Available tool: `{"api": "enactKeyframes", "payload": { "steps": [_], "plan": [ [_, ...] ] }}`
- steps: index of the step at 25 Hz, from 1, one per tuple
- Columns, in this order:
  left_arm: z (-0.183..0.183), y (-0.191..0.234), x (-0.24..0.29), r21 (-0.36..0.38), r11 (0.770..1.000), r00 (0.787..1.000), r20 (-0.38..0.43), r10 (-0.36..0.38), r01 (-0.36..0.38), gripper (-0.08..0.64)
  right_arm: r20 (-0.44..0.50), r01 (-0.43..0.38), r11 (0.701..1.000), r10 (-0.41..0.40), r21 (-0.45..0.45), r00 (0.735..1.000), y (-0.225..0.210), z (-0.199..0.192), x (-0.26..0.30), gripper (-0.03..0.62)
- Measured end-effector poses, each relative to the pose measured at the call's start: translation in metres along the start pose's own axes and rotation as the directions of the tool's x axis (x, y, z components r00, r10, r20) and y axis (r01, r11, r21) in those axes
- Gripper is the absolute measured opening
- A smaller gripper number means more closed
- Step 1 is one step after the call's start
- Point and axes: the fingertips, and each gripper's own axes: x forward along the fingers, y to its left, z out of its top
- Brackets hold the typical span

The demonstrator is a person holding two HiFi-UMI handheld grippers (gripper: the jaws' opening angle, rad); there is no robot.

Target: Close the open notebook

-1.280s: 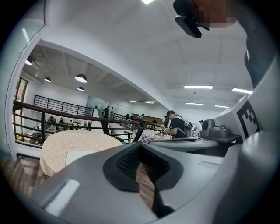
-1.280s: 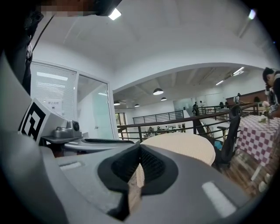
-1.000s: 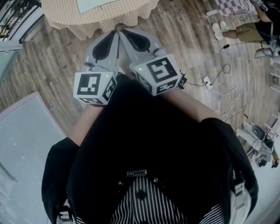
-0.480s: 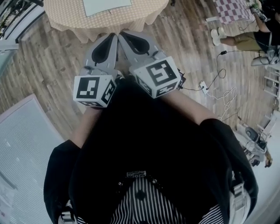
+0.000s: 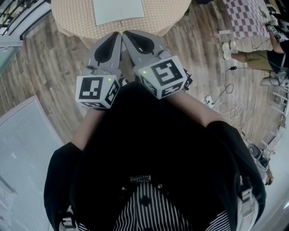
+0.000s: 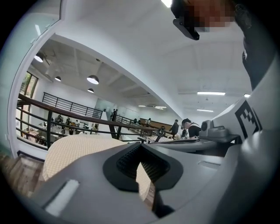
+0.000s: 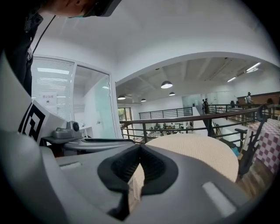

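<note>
**Operator:** Where are my grippers, and how do the jaws stand?

**Legend:** Head view: you hold your left gripper (image 5: 116, 38) and your right gripper (image 5: 129, 35) side by side in front of your chest. Their bodies nearly touch, and both point away from you toward the round table (image 5: 72, 18). The left marker cube (image 5: 97, 90) and the right marker cube (image 5: 163, 76) sit nearest your body. Left gripper view: the two jaws meet at the tips with nothing between them, and only the table's cloth shows through the dark hollow behind the tips. Right gripper view: the same, with the jaws pressed together and empty.

**Operator:** And the notebook?

**Legend:** The notebook (image 5: 118, 11) lies flat on the table's beige checked cloth. It shows as a pale rectangle near the edge that faces you, straight ahead of both tips. Its pages and spine are too small to make out, so you cannot tell from here whether it lies open. Your tips show against the table's near edge, short of the notebook and apart from it. In both gripper views the cloth-covered table top fills the middle ground, but the notebook cannot be picked out there.

**Operator:** What surrounds the table?

**Legend:** A wooden floor (image 5: 49, 67) lies under it, with a pale ribbed panel (image 5: 27, 153) at your left and loose cables (image 5: 226, 101) at your right. In the right gripper view a dark railing (image 7: 188, 118) stands beyond the table.
</note>
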Motion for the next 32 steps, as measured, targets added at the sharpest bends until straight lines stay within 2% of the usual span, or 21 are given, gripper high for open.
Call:
{"api": "enactKeyframes", "payload": {
  "steps": [6,13,21,32],
  "plan": [
    [0.031,0.035,0.092,0.034,0.999,0.999,0.013,0.036,-0.037,0.002,0.006,-0.015,1.000,0.015,0.011,1.000,-0.077,0.036,0.059,0.000],
    [0.051,0.061,0.174,0.018,0.999,0.999,-0.004,0.037,-0.037,0.002,-0.005,-0.025,0.999,0.025,0.030,1.000,-0.148,0.062,0.106,0.000],
    [0.058,0.085,0.228,0.021,0.997,0.996,-0.037,0.079,-0.078,0.002,-0.021,-0.076,0.995,0.078,0.067,0.997,-0.194,0.071,0.145,0.000],
    [0.059,0.072,0.298,0.051,0.995,0.991,-0.100,0.094,-0.089,0.002,0.001,-0.128,0.981,0.129,0.144,0.992,-0.266,0.077,0.156,0.000]
  ]
}}
